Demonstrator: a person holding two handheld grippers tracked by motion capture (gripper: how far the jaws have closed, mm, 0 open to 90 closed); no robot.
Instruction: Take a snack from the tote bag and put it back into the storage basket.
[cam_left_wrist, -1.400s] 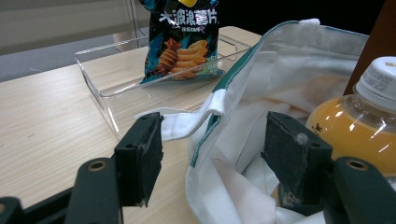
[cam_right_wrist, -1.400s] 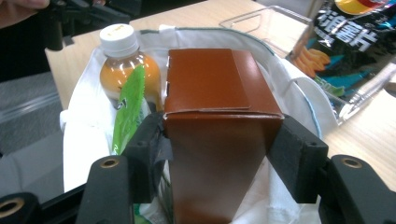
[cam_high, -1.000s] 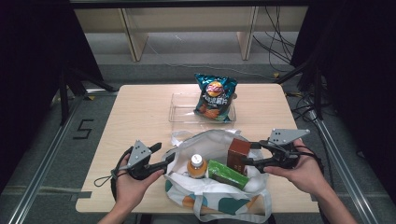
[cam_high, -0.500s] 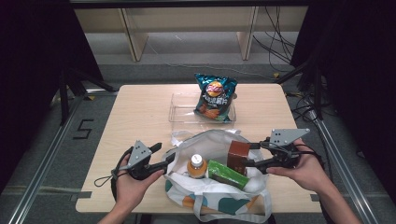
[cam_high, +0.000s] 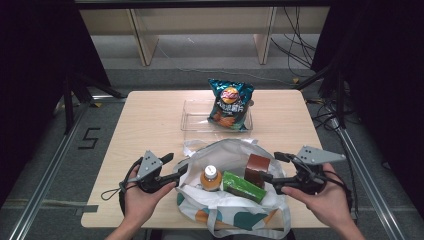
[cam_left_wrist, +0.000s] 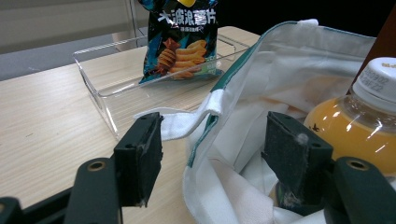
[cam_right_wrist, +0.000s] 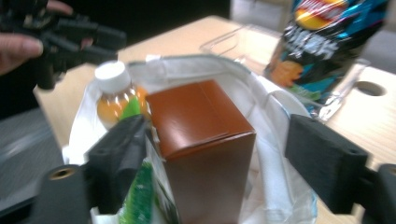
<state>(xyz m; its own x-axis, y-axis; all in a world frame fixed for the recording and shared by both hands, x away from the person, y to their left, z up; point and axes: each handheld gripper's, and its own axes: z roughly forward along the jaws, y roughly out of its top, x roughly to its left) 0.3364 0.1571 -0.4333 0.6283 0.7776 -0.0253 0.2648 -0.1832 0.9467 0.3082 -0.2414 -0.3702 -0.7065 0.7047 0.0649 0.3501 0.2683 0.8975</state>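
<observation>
The white cloth tote bag (cam_high: 227, 200) sits at the near edge of the table, with the left gripper (cam_left_wrist: 212, 154) wide apart over its rim and the right gripper (cam_right_wrist: 217, 154) wide apart around the brown cardboard box (cam_right_wrist: 205, 144) inside it, beside the orange juice bottle (cam_high: 210, 178).

On the bench: one white tote bag (cam_high: 235, 210), one clear plastic tray (cam_high: 196, 116), one crisp bag (cam_high: 230, 104). In the tote: one orange juice bottle (cam_high: 210, 178), one brown carton (cam_high: 257, 169), one green box (cam_high: 243, 186).
</observation>
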